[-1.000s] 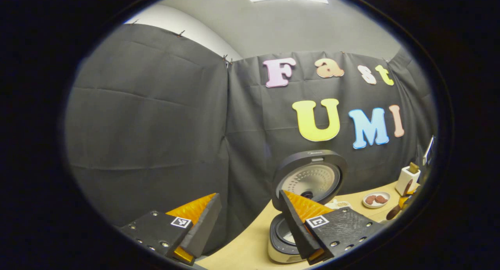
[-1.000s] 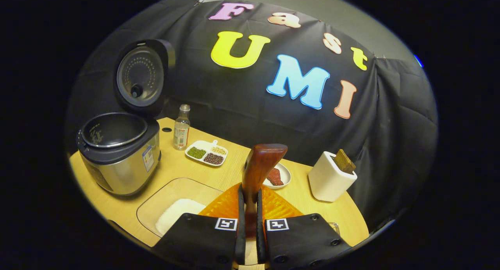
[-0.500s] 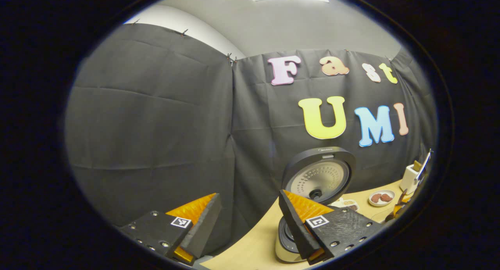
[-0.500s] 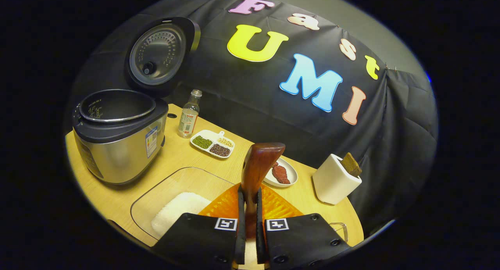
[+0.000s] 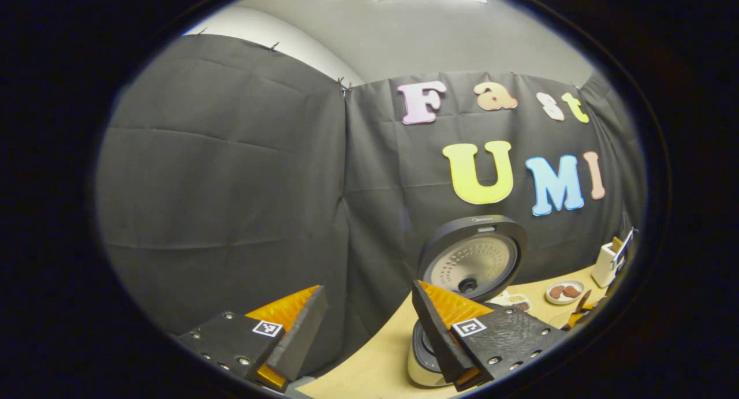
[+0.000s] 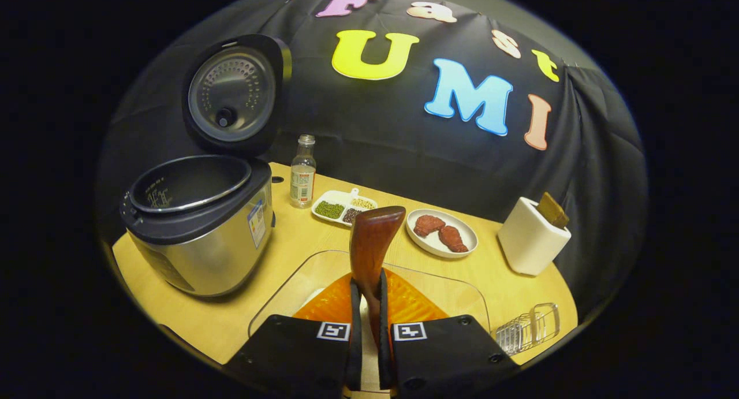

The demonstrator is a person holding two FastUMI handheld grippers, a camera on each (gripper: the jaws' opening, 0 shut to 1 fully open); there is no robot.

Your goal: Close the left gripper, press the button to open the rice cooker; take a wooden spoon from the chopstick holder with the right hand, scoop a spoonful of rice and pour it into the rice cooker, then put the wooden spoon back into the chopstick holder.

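My right gripper (image 6: pixel 368 284) is shut on the dark wooden spoon (image 6: pixel 371 243), whose broad end points forward and up; I cannot tell if it holds rice. It hovers over the glass dish (image 6: pixel 444 286) of rice, most of which the fingers hide. The rice cooker (image 6: pixel 202 226) stands at left with its lid (image 6: pixel 234 93) raised and its inner pot dark. The white chopstick holder (image 6: pixel 532 243) stands at right. My left gripper (image 5: pixel 369 335) is open, off the table's left end, with the rice cooker (image 5: pixel 470 260) beyond its right finger.
A small bottle (image 6: pixel 302 171), a divided dish of beans (image 6: pixel 343 207) and a plate with pieces of meat (image 6: pixel 441 232) line the back of the table. A clear ribbed glass (image 6: pixel 528 328) lies near the front right edge. Black cloth walls close the booth.
My right gripper has shifted with the spoon, so the glass dish now lies straight beneath it and the plate and holder sit further right. The left gripper has barely moved and stays open.
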